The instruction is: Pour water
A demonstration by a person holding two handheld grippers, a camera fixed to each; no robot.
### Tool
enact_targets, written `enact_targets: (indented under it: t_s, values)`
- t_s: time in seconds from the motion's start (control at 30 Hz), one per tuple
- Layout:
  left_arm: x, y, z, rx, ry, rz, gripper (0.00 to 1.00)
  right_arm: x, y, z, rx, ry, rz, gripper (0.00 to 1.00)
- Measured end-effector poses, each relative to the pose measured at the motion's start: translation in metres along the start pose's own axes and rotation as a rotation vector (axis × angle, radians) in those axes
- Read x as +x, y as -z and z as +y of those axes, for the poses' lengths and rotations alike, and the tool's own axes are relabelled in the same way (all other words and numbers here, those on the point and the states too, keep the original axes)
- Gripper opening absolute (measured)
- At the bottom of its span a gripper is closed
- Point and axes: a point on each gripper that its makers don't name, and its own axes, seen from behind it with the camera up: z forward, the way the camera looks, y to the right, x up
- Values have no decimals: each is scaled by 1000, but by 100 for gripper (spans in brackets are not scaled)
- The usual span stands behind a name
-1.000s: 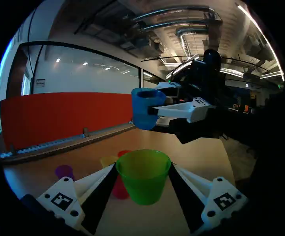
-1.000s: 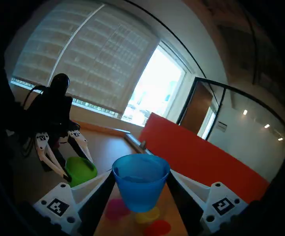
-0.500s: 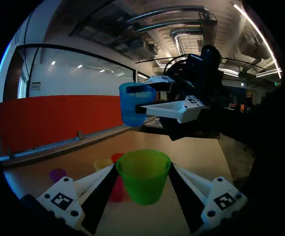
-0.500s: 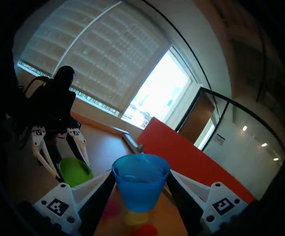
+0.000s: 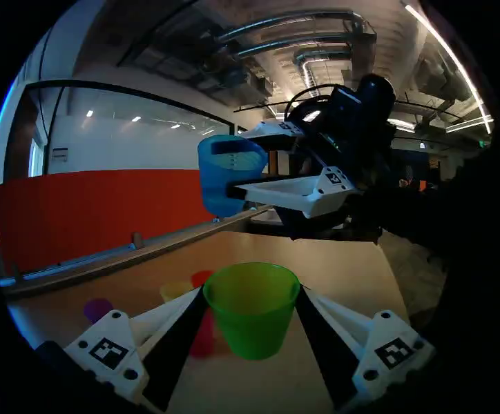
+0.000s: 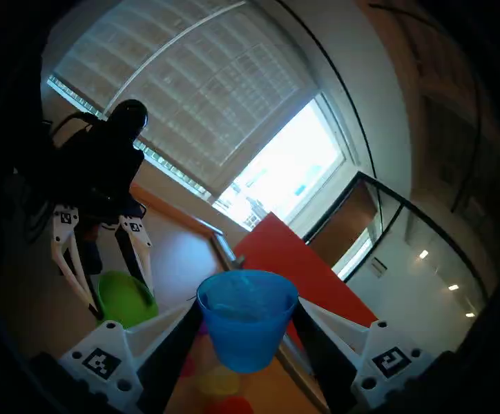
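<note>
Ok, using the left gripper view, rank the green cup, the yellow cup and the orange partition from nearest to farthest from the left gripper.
1. green cup, between the left gripper's fingers.
2. yellow cup, on the table ahead, to the left.
3. orange partition, beyond the table's far edge.

Left gripper [image 5: 250,298]: two white wedge-shaped fingers [image 5: 155,314], a black strip along each inner edge, a square black-and-white marker [image 5: 108,352] at each near end, and small dark screw holes beside the markers. Right gripper [image 6: 247,314]: same build, white fingers, black inner strips, one marker per finger. Far off in the left gripper view, the right gripper has a black housing [image 5: 350,131] behind its fingers, a rounded black cap [image 5: 378,90] on top and a thin black cable [image 5: 297,99] arching on its left. Far off in the right gripper view, the left gripper looks alike: black housing, rounded top, small markers.
</note>
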Motion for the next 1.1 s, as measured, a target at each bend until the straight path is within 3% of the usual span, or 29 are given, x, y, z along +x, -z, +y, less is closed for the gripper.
enact_targets:
  t_s: [1.1]
  values:
    - [4, -6, 10, -25, -4, 11, 88, 17, -11, -4, 13, 251, -16, 91]
